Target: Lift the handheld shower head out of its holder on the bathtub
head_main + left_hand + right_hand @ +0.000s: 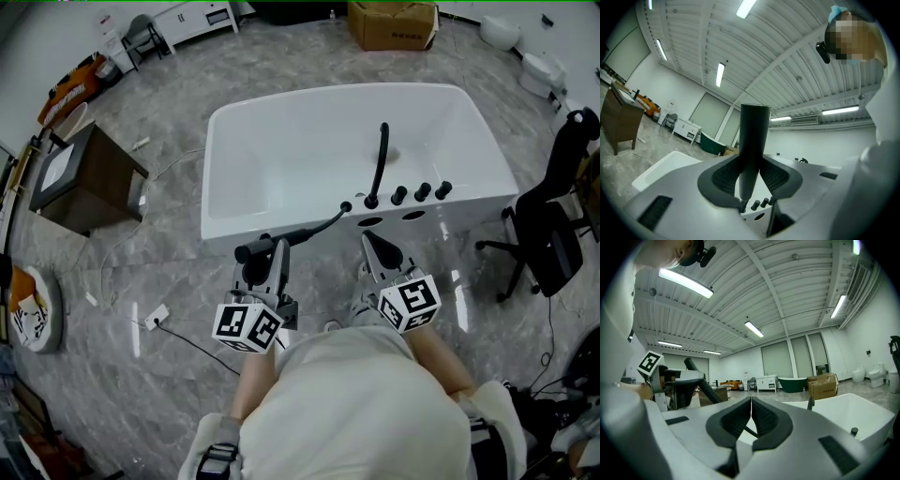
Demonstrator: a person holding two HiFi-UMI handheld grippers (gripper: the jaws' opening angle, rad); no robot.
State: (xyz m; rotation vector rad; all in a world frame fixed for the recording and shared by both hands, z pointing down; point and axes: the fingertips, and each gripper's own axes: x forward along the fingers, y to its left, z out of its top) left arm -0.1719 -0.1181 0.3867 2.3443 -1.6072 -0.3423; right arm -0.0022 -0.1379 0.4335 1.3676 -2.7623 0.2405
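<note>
The black handheld shower head (255, 248) is clamped crosswise in my left gripper (269, 260), just in front of the white bathtub (225, 122). Its black hose (319, 226) runs back to the tub deck near the holder opening (371, 222). In the left gripper view the shower head handle (753, 140) stands upright between the pads, with my left gripper (751, 180) shut on it. My right gripper (373, 246) hovers beside it at the tub's near rim. Seen in its own view, my right gripper (750, 420) has its jaws together and holds nothing.
A tall black spout (380, 159) and several knobs (422, 192) stand on the tub deck. A brown cabinet (80, 178) is at the left, a black office chair (553, 225) at the right, a cardboard box (392, 23) beyond the tub. A cable with a socket (157, 316) lies on the floor.
</note>
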